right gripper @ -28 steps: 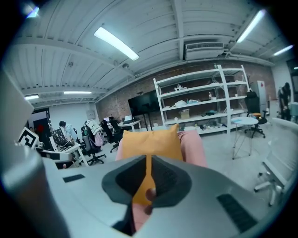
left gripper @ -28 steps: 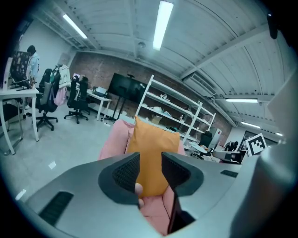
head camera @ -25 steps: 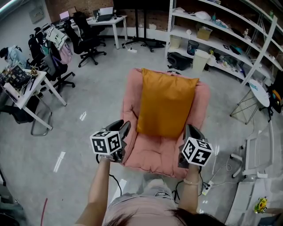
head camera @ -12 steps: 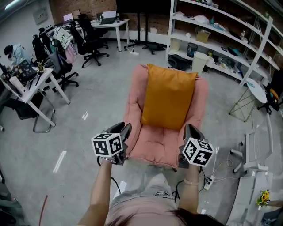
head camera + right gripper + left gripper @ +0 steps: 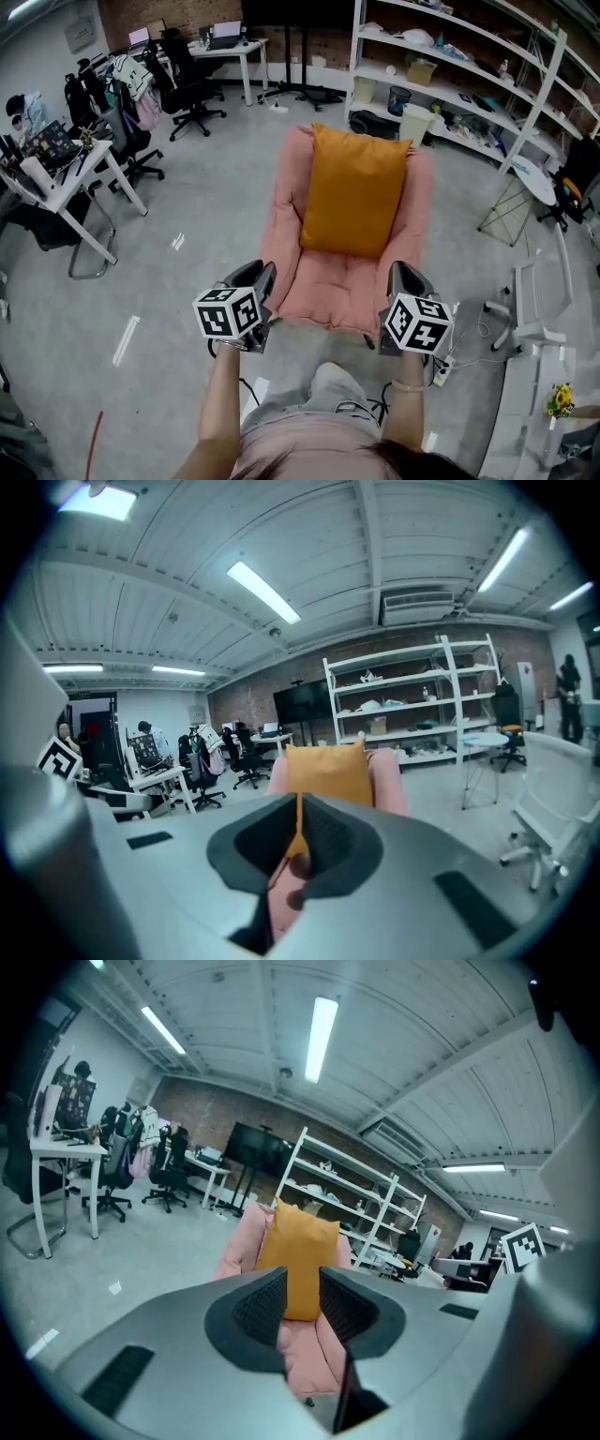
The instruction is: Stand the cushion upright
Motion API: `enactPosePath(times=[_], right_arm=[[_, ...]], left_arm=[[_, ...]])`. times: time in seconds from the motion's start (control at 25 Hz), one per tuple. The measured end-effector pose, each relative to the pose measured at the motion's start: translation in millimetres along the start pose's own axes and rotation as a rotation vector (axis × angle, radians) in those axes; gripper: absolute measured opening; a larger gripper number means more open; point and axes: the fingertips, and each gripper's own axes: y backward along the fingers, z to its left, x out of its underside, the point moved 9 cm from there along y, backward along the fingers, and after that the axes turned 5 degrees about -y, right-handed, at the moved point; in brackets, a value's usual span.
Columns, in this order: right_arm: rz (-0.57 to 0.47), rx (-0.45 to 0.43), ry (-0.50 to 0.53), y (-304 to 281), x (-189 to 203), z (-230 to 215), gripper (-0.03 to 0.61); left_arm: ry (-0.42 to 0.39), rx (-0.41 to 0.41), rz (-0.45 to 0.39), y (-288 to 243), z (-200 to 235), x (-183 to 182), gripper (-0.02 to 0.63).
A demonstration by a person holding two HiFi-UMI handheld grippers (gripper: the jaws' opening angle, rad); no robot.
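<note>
Against the back of the pink chair (image 5: 323,298), propped upright: the orange cushion (image 5: 354,192), lower edge down on the seat, top edge near the top of the backrest. By the look of it, standing as the task asks.

Short of the seat's front edge, one toward each front corner: left tongs (image 5: 303,1288) and right tongs (image 5: 298,822), both well apart from the cushion and touching nothing. Left tongs: part-way apart, jaws just now drawing closer, nothing between them but a distant sight of the cushion. Right tongs: pressed together, nothing held.

Possible trouble from here, as a judgement only:

- Slumping forward onto the seat. Cause: soft filling, little stiffness, support from the backrest alone and none at the front.
- Creeping of the lower edge toward the seat's front edge, ending flat again. Cause: smooth cover on padded, yielding upholstery, perhaps a slope in the seat; steepness of the lean hard to read from above.
- Tipping sideways over a side edge of the chair and down to the floor (image 5: 187,216). Cause: an uneven lean, or a sagging lower corner.
- Knocking over by a returning pair of tongs. Cause: a brush against a top corner or a tug at the fabric during any needless correction.

Safest reading: hands off, no further contact.
</note>
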Motion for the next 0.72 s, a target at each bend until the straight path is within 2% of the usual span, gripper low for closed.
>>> enactPosePath(times=[0.16,0.52,0.72], right_arm=[[-0.018,-0.019,0.011,13.2,2.9,5.0,0.028],[-0.093,-0.091,-0.004,43.4,4.8,8.8,0.021],[-0.09,-0.113,0.015,65.8,9.3,9.5,0.018]], left_arm=[[0.004,-0.001,-0.019,15.5,-5.2,4.2,0.098],[-0.016,-0.019,0.0,40.1,-22.4,16.6,0.098],[0.005,-0.027,-0.008,59.4,-37.8,27.5,0.079]])
